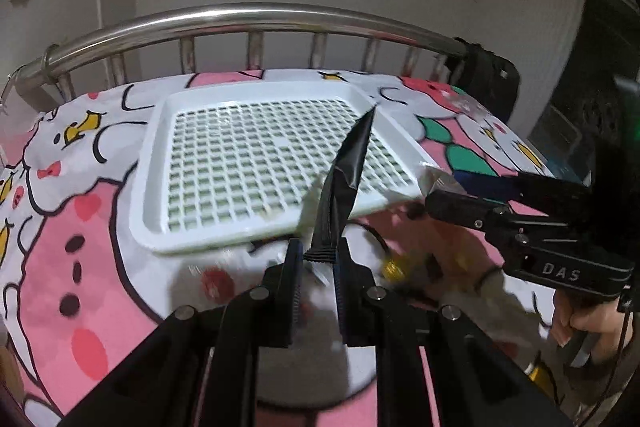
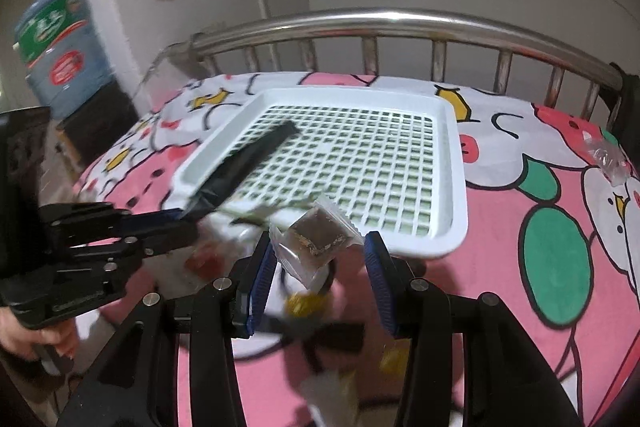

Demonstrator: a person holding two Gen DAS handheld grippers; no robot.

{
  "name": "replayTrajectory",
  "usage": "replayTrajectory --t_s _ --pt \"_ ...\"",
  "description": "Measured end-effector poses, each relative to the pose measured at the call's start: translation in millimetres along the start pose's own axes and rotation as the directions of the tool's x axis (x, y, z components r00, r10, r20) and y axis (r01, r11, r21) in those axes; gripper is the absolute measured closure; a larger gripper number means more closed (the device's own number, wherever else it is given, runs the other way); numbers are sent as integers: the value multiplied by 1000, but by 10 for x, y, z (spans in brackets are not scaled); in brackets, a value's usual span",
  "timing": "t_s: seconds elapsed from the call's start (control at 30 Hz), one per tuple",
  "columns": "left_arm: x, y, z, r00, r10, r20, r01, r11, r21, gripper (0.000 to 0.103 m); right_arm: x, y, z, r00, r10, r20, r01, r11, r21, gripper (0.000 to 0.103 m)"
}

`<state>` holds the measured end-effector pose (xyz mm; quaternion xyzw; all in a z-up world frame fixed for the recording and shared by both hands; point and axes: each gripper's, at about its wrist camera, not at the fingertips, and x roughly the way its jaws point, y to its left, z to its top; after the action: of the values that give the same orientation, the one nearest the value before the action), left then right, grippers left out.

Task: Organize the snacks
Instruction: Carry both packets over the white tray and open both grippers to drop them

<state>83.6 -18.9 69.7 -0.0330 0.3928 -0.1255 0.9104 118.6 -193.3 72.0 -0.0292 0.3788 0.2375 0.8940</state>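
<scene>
My left gripper [image 1: 318, 257] is shut on a long black snack packet [image 1: 346, 175] and holds it above the near edge of the white lattice tray [image 1: 160, 163]; the packet also shows in the right wrist view [image 2: 244, 163] over the tray [image 2: 456, 187]. My right gripper [image 2: 320, 251] stands wide open near the tray's front edge. A clear packet with a brown snack [image 2: 316, 239] hangs between its fingers, touching the left finger [image 2: 266, 267]; it looks loose. The right gripper also shows in the left wrist view [image 1: 434, 201].
The tray lies on a pink cartoon bedsheet [image 2: 560, 267]. Gold-wrapped sweets [image 2: 308, 303] and other blurred snacks lie below my right gripper. A clear wrapper [image 2: 604, 155] lies far right. A steel bed rail [image 1: 240, 19] runs behind the tray. A water jug [image 2: 56, 51] stands far left.
</scene>
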Motion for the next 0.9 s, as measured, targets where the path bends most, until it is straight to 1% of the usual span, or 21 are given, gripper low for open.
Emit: replayTrajectory --t_s 0.13,0.33,0.5,0.57,0.63,0.67,0.7,0.73,0.77,0.8,0.83,0.9 --pt "189 149 166 999 32 -24 -33 999 -34 86 315 -170 162 998 -19 -59 23 998 52 60" --pt "468 340 289 997 41 -73 -47 995 -86 86 652 -320 269 991 -55 -121 66 994 92 60" --pt "662 399 252 993 48 -109 -63 989 -135 86 774 -333 271 988 -72 -137 85 992 97 59" --pt "693 391 236 993 70 -100 -83 987 -138 85 802 -325 256 986 -85 -143 98 991 89 58" --pt "697 375 241 992 75 -97 -89 985 -146 85 827 -320 217 983 -101 -151 114 990 83 56" --pt "694 374 239 993 72 -89 -86 984 -156 82 844 -321 214 982 -108 -154 122 989 84 55" --pt "698 374 236 993 77 -86 -90 983 -162 79 837 -332 206 982 -112 -150 127 988 92 47" --pt "708 373 239 992 86 -87 -99 982 -163 63 830 -343 206 982 -114 -150 130 986 101 41" --pt "698 368 237 993 93 -78 -104 981 -163 40 803 -358 205 983 -117 -142 134 984 113 31" --pt "674 366 228 993 94 -68 -104 981 -166 30 746 -370 206 986 -116 -122 131 983 125 26" --pt "649 362 235 994 91 -54 -99 980 -172 18 688 -376 210 988 -116 -105 130 983 131 24" --pt "558 372 232 996 82 -27 -86 979 -183 15 578 -379 217 990 -114 -78 124 983 136 20"
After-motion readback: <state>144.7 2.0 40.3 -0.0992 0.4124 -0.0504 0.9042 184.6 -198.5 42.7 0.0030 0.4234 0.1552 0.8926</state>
